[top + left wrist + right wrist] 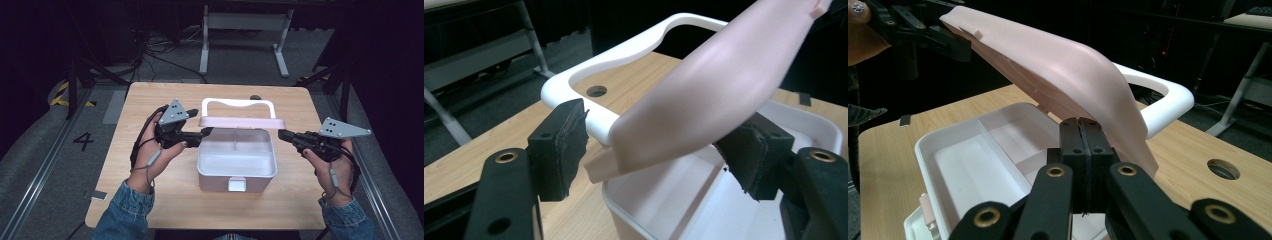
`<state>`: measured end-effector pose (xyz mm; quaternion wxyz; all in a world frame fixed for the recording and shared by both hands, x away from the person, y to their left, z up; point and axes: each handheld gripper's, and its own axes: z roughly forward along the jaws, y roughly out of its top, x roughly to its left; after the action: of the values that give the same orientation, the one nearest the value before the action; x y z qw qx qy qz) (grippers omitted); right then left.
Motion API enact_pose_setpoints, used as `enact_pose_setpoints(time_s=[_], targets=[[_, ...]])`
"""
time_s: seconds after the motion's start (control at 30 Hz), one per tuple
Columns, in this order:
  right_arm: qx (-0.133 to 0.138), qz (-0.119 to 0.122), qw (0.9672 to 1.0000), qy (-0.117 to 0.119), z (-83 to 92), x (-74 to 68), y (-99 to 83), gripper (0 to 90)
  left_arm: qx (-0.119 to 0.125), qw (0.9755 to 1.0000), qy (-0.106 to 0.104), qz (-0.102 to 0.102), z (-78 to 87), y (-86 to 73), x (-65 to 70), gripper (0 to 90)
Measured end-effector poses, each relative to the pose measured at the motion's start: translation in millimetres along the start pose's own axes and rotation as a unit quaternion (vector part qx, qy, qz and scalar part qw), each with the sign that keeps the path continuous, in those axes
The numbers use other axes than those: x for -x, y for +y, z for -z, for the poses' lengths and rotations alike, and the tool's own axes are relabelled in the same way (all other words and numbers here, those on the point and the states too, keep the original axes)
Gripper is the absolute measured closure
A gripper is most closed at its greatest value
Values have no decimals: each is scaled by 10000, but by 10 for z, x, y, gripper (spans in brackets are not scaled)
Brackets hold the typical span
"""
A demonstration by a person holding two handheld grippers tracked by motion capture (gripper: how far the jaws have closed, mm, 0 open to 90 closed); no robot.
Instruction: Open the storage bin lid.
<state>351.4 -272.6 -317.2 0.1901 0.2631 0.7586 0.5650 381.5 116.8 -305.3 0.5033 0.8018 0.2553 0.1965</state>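
1. Nearest the person, two forearms in denim sleeves (pixel 122 210) come in over the wooden surface (pixel 295 200), each hand holding a gripper.
2. The pink lunch box (pixel 236 159) sits open in the middle of the surface, its front latch (pixel 236 184) facing the person and a divider showing inside the white interior (pixel 983 160).
3. The left gripper (pixel 206 132) is at the box's left rear corner. In the left gripper view its pads (pixel 564 145) stand apart on either side of the raised lid (pixel 719 95), and a gap shows between the left pad and the lid; the jaws are open and not pressing on it.
4. The right gripper (pixel 281 134) hovers just beside the box's right rear corner. Its jaws are closed flat on each other (pixel 1080 150) with nothing between them.
5. The lid (pixel 241 122) stands lifted on its rear hinge, tilted back, with the white carry handle (pixel 238 103) behind it.
6. Judgement: the opening step looks done, or nearly so, with the lid released by the left jaws. The next move probably calls for drawing the left gripper clear without knocking the lid forward, checking that it stays up unaided.
7. Beyond the surface's far edge are grey floor, cables and a white desk frame (pixel 245 30).
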Motion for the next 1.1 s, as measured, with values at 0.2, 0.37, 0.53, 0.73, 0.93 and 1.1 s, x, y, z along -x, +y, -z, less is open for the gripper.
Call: enact_pose_setpoints(time_s=[0.2,0.37,0.53,0.73,0.93,1.1], targets=[[-2,-32,10000,33,-2,12,-6,900,45,10000,-42,-38,-113,46,51,314],[-9,-59,10000,42,-1,10,-8,900,40,9999,-88,-129,-200,81,92,309],[18,-65,10000,49,-6,12,-11,900,168,9996,-182,-116,-247,98,106,335],[20,-54,10000,36,-2,12,-12,900,290,9993,-163,-141,-252,74,66,454],[40,-54,10000,39,-3,13,-14,900,352,9992,-86,-190,-238,63,54,509],[-22,-49,10000,69,-10,13,-16,850,381,9991,-74,-160,-244,67,35,520]])
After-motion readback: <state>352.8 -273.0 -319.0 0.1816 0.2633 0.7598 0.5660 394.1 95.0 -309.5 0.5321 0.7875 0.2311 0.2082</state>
